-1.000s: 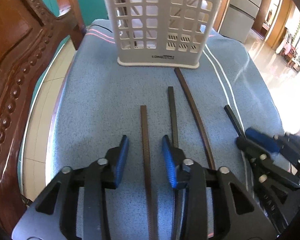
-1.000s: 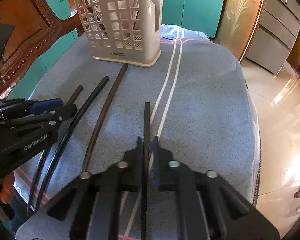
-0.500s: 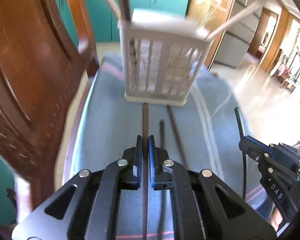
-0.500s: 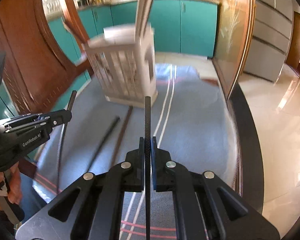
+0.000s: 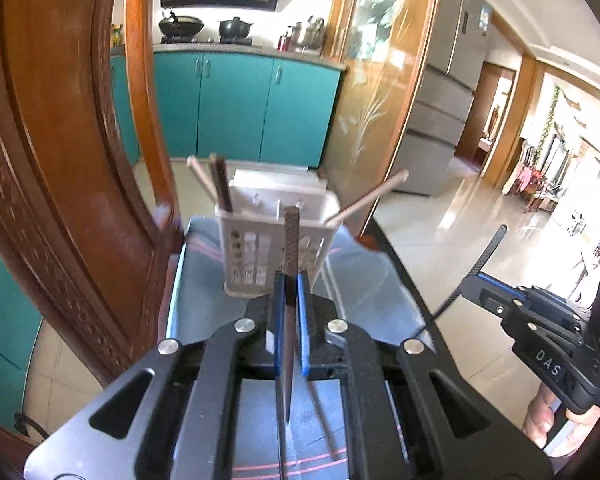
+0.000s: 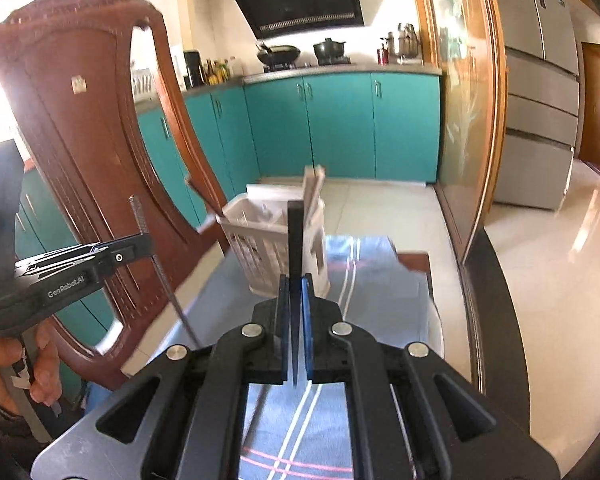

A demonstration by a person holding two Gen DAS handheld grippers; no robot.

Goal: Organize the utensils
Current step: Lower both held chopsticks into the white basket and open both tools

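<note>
Dark chopsticks (image 5: 291, 240) (image 6: 295, 236), one clamped in each shut hand-held gripper (image 5: 291, 296) (image 6: 295, 300); we judge either could pivot, missing the slotted holder (image 5: 274, 240).

A slim black chopstick (image 6: 295, 240) is pinched upright in the black right gripper (image 6: 295, 304), a textured dark chopstick (image 6: 156, 256) is clamped by the left gripper (image 6: 140, 246), and beyond, a white slotted plastic utensil basket (image 6: 268, 240) is seen on the blue striped cloth (image 6: 380, 280).
</note>
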